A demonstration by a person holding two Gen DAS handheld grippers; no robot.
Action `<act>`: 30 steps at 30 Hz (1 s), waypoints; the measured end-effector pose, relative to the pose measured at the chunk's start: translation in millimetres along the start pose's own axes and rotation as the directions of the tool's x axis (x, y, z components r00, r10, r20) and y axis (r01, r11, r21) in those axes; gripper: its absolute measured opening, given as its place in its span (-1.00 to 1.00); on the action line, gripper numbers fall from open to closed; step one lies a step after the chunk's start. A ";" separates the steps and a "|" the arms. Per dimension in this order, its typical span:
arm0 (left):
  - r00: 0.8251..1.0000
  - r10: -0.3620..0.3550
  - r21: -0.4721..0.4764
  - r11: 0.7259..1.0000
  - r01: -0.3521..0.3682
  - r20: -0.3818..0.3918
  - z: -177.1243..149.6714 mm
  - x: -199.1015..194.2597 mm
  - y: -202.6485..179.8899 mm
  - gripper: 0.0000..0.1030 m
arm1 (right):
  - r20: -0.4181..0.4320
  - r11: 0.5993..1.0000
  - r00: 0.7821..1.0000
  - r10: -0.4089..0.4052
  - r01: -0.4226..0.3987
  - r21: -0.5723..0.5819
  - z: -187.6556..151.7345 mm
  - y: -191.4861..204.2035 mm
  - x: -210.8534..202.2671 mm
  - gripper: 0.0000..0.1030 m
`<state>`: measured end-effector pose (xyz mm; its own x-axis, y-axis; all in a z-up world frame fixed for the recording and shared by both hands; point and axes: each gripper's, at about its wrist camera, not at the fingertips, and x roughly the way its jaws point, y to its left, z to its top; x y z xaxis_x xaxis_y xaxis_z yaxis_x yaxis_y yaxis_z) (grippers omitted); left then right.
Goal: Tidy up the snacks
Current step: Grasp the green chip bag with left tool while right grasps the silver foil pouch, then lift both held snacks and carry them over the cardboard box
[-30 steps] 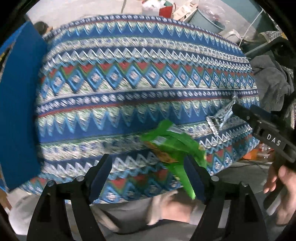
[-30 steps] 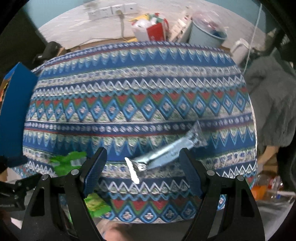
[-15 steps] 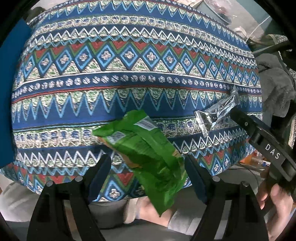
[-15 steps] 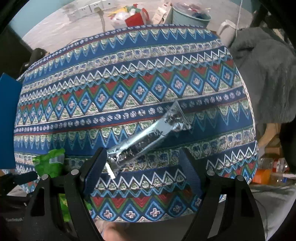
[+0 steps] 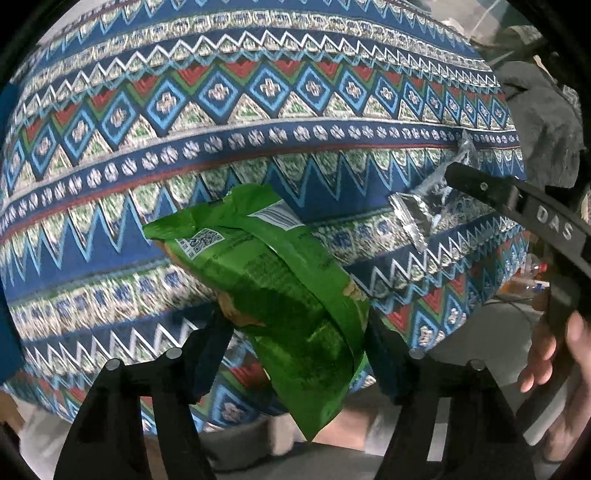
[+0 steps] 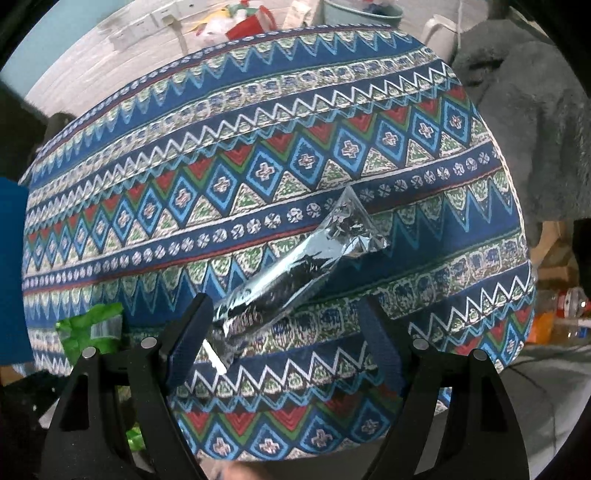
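Left wrist view: a green snack bag is seen lying between the spread fingers of the left gripper, its lower end hanging past the near edge of the patterned cloth; whether either pad touches it cannot be told, and the jaws are parted, not clenched. A white label and a QR code are shown on the bag's upper end only in this view. The right gripper, marked DAS, is seen from the side at the right, with a hand on its handle and a silver packet at its tip. Right wrist view: the silver packet is shown whole, lying slantwise on the cloth, its lower end just beside the left finger of the right gripper, whose jaws stand wide and released. Only a corner of the green bag is caught at the lower left. A grey blanket is recorded at the right, wall sockets and a teal bucket beyond the cloth.
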<state>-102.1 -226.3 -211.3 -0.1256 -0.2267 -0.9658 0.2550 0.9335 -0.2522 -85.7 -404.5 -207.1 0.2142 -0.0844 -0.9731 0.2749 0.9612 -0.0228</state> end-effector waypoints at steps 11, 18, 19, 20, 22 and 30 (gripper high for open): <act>0.997 0.062 0.064 0.996 -0.066 0.055 31.4 -13.4 21.4 0.20 | -0.025 0.997 1.000 -0.014 0.016 0.070 23.1 0.9 45.7 0.55; 0.993 0.085 0.066 0.994 -0.091 0.083 42.4 -21.9 47.2 0.20 | 0.026 0.984 0.998 -0.062 0.066 -0.166 25.9 41.1 53.7 -0.41; 0.993 0.083 0.054 0.995 -0.088 0.087 44.4 -23.1 50.5 0.22 | 0.030 0.980 0.997 -0.066 0.070 -0.188 25.6 44.8 55.1 -0.44; 0.993 0.079 0.042 0.996 -0.083 0.084 47.2 -25.2 56.4 0.23 | 0.033 0.976 0.997 -0.065 0.070 -0.207 25.1 48.5 56.8 -0.44; 0.995 0.069 0.007 0.998 -0.069 0.070 54.4 -22.7 65.9 0.30 | 0.038 0.971 0.997 -0.068 0.075 -0.228 25.0 53.9 59.3 -0.45; 0.995 0.039 -0.014 0.999 -0.038 0.096 69.8 -18.5 74.3 0.22 | 0.060 0.968 0.997 -0.050 0.063 -0.244 7.9 61.3 44.8 -0.45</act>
<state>-13.9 -172.2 -216.4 -0.0227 -0.2158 -0.9762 0.2460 0.9452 -0.2146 -51.9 -351.4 -250.3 0.2557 -0.1476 -0.9554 0.0508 0.9890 -0.1392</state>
